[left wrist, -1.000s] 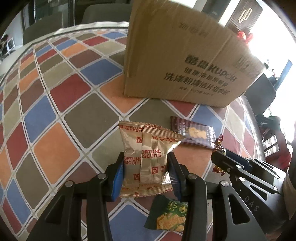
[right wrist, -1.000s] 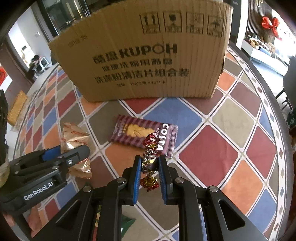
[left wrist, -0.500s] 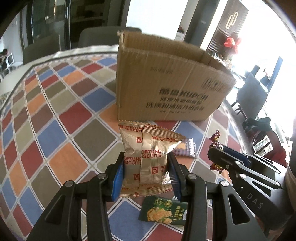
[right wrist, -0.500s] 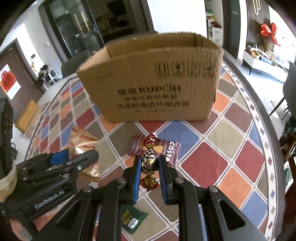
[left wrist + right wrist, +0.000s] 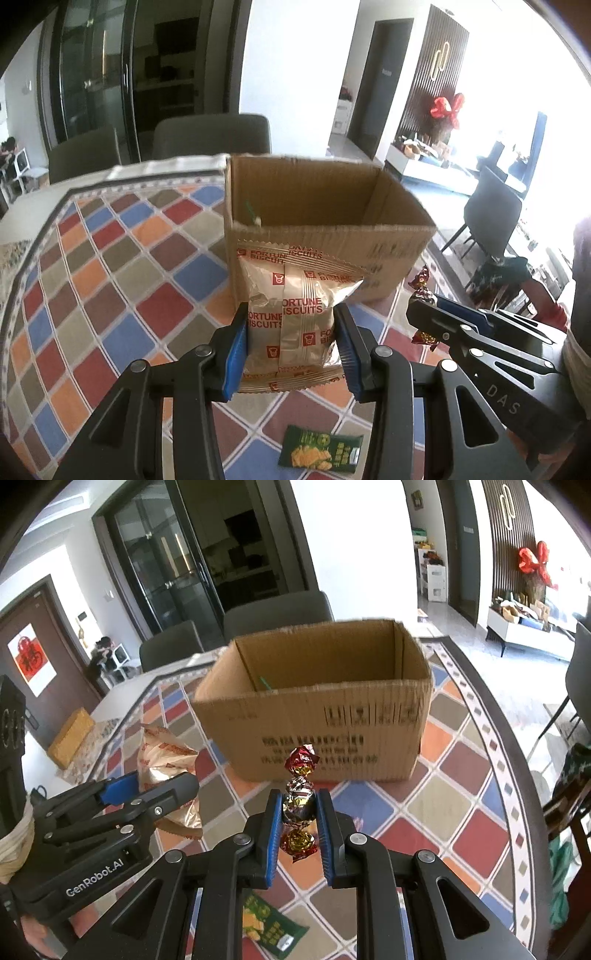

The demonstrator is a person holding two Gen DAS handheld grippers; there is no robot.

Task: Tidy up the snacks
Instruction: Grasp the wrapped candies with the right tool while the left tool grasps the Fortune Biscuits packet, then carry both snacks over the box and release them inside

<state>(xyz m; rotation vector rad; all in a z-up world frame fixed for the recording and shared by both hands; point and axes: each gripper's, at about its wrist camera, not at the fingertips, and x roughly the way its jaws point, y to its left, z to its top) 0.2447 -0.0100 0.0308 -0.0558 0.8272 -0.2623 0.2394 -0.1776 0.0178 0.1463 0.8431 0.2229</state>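
The left hand-held gripper (image 5: pixel 291 345) was clenched on a gold Fortune Biscuits packet (image 5: pixel 291 314), held upright above the tabletop (image 5: pixel 122 295) and in front of the open cardboard box (image 5: pixel 317 206). The right hand-held gripper (image 5: pixel 299 825) pinched a foil-wrapped candy (image 5: pixel 299 805), also raised before the box. A green snack packet (image 5: pixel 320 452) lay flat on the chequered tablecloth below both grippers.

Gold biscuit packet (image 5: pixel 291 321), foil candy (image 5: pixel 299 801) aloft

Left tongs (image 5: pixel 291 343) clamped on biscuit packet (image 5: pixel 291 310); right tongs (image 5: pixel 298 812) pinching wrapped candy (image 5: pixel 298 801), both raised.
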